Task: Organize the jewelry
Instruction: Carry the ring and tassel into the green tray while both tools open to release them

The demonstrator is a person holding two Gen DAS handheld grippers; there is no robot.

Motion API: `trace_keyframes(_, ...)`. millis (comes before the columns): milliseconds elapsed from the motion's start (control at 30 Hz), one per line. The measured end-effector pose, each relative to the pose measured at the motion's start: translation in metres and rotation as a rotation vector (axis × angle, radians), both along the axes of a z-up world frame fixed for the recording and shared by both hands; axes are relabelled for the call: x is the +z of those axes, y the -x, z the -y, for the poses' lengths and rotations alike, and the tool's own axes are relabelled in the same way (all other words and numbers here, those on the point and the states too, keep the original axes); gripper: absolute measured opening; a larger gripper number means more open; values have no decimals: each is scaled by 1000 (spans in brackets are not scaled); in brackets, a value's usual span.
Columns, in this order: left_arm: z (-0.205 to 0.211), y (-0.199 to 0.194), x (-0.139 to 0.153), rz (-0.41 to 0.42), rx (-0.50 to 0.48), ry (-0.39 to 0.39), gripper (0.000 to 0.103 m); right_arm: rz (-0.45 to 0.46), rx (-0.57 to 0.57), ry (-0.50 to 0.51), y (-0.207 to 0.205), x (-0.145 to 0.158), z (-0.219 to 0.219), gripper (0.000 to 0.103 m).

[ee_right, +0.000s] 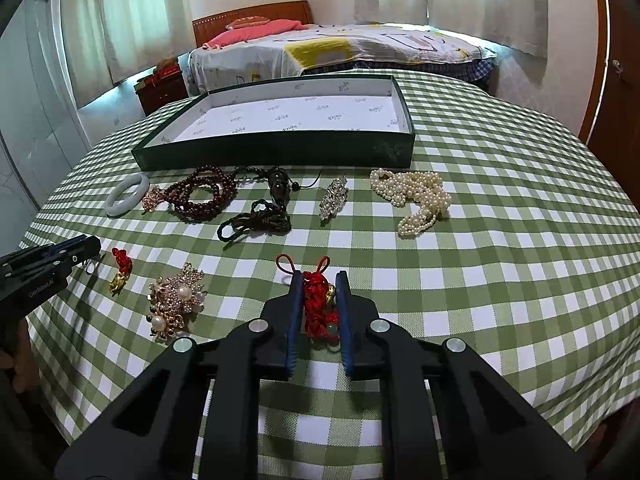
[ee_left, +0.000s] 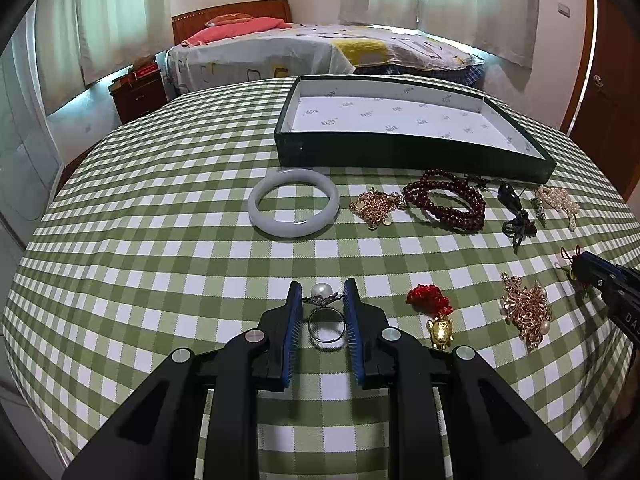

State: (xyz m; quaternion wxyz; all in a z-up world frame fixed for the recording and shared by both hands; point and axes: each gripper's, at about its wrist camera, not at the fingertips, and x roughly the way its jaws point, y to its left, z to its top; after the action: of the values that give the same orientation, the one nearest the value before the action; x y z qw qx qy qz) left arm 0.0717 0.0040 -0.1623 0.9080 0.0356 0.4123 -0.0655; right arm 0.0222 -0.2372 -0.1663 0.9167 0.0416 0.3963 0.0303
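Note:
My left gripper [ee_left: 322, 290] is shut on a silver ring with a pearl [ee_left: 322, 290], its band [ee_left: 327, 330] between the blue pads, low over the checked cloth. My right gripper [ee_right: 319, 280] is shut on a red knotted cord charm [ee_right: 316, 304]. A dark green box with a white lining [ee_left: 400, 148] stands at the back; it also shows in the right wrist view [ee_right: 280, 152]. On the cloth lie a pale jade bangle [ee_left: 293, 208], a gold chain [ee_left: 376, 206], dark red beads [ee_left: 448, 204], a pearl strand [ee_right: 416, 200] and a pearl brooch [ee_right: 176, 300].
Also on the cloth: a red-knot gold charm [ee_left: 436, 320], a black cord pendant [ee_right: 260, 220], a crystal clip [ee_right: 334, 196]. The round table's edge drops off at front and sides. A bed [ee_left: 312, 48] and a nightstand [ee_left: 136, 92] stand behind.

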Motion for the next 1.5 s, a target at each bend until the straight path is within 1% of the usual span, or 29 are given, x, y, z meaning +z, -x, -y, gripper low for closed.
trace_keyframes(467,-2,3,11,30,9,13,22,33,-13,-20,2,13,3,14)
trace_keyframes(700,0,-7,27,47,5,50,22,72,-18,-52,-4,32,8,14)
trace_keyframes(900,12,-30,44,76,-22,73,22,135,-19,-55,-31,57,10,14)
trace_keyframes(1000,22,-49,57,116,-41,78,22,179,-20,-43,-55,72,11,14)
trace_keyframes(1100,31,-72,65,148,-47,79,22,201,-25,-38,-82,79,13,14)
trace_keyframes(1200,39,-108,67,149,-39,111,22,196,-30,-22,-109,76,16,14)
trace_keyframes(1267,43,-124,61,142,-34,103,22,164,-31,-14,-130,65,18,14)
trace_keyframes(1333,48,-147,47,103,-32,89,22,124,-38,-12,-147,52,22,14)
trace_keyframes(1500,47,-176,13,-3,-3,76,22,32,-56,-6,-172,22,32,14)
